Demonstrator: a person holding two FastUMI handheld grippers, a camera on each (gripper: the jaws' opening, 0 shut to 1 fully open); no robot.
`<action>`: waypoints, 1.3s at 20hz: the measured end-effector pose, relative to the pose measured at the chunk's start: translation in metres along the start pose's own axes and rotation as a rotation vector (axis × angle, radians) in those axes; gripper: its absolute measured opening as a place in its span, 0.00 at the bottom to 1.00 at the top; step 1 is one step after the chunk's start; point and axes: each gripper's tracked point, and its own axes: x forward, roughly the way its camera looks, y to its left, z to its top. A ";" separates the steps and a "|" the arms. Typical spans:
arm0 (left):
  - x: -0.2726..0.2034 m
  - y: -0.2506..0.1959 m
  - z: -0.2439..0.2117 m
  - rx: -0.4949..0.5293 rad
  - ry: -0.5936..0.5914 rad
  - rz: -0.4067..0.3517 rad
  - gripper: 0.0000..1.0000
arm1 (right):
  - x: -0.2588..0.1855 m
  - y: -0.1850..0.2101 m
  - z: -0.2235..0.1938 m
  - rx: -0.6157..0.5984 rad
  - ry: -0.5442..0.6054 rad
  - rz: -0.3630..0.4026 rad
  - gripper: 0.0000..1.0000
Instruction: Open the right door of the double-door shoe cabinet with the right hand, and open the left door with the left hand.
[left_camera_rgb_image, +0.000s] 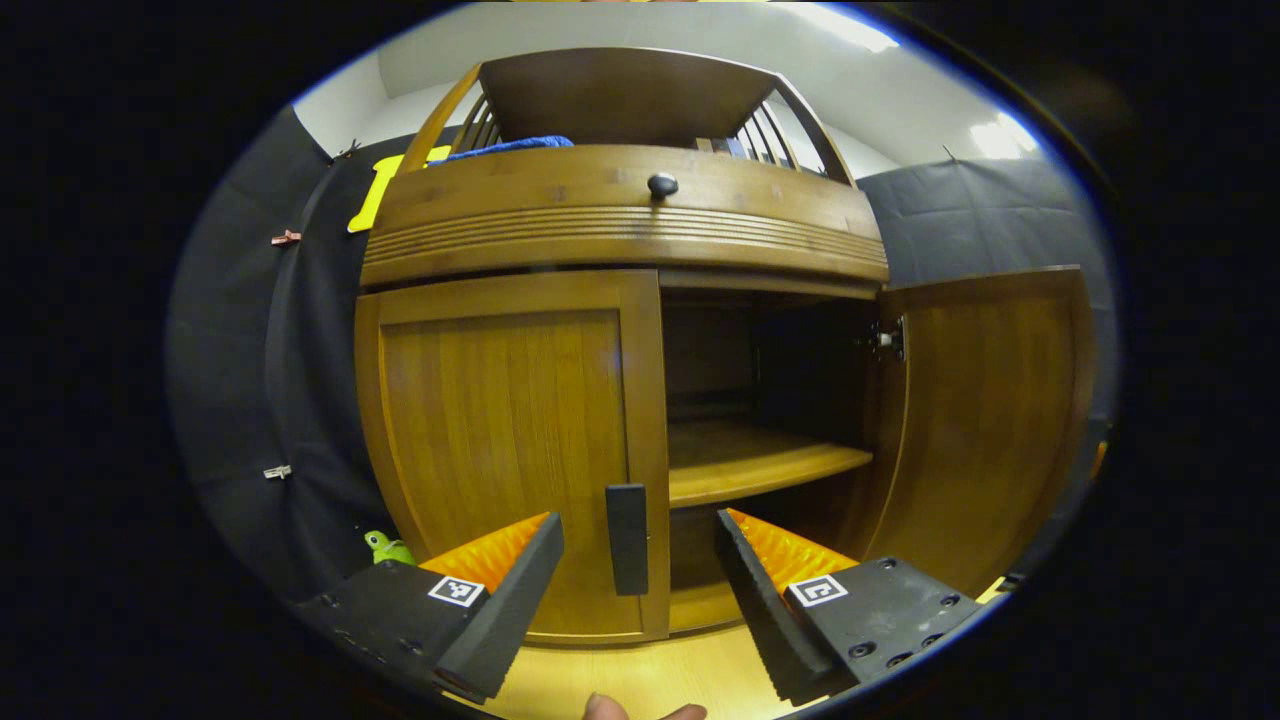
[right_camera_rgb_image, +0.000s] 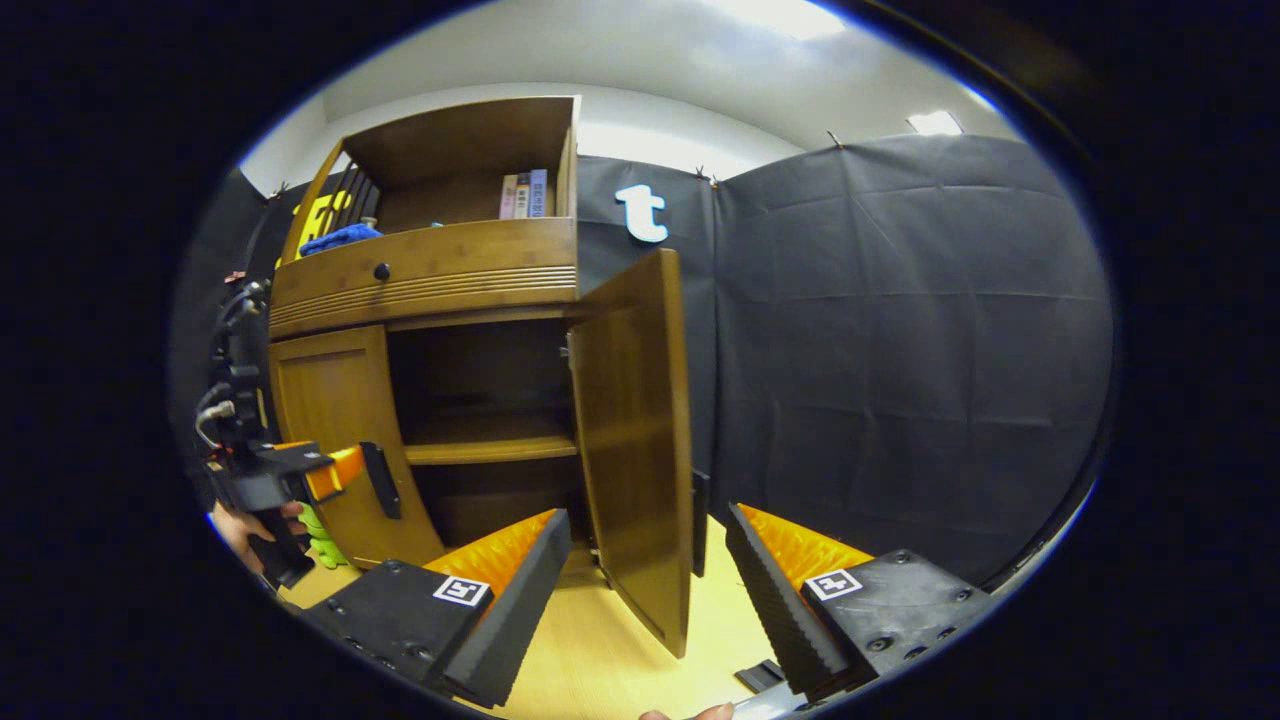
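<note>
The wooden shoe cabinet (left_camera_rgb_image: 620, 220) fills the left gripper view. Its left door (left_camera_rgb_image: 500, 440) is closed, with a dark vertical handle (left_camera_rgb_image: 627, 538) near its inner edge. My left gripper (left_camera_rgb_image: 637, 530) is open, one finger on each side of that handle and just short of it. The right door (left_camera_rgb_image: 985, 420) stands swung open. In the right gripper view the right door (right_camera_rgb_image: 635, 450) is edge-on and its handle (right_camera_rgb_image: 700, 520) sits between the fingers of my open right gripper (right_camera_rgb_image: 645, 520), which does not touch it. A hand (right_camera_rgb_image: 250, 530) holds the left gripper (right_camera_rgb_image: 340, 475) at the left door (right_camera_rgb_image: 330, 420).
Inside the cabinet an inner shelf (left_camera_rgb_image: 750, 460) is bare. Above are a drawer with a round knob (left_camera_rgb_image: 662, 184), a blue cloth (left_camera_rgb_image: 510, 147) and books (right_camera_rgb_image: 525, 195). A green toy (left_camera_rgb_image: 385, 545) lies on the wooden floor (left_camera_rgb_image: 640, 670) left of the cabinet.
</note>
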 end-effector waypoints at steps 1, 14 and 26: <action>0.002 0.001 -0.008 0.010 0.007 0.011 0.95 | 0.002 0.008 0.001 0.000 0.006 0.023 0.99; 0.094 0.015 -0.060 -0.038 0.085 0.145 0.47 | 0.035 0.064 0.006 -0.067 0.017 0.227 0.94; 0.089 0.016 -0.063 -0.070 0.145 0.130 0.28 | 0.033 0.055 -0.001 -0.059 0.050 0.216 0.98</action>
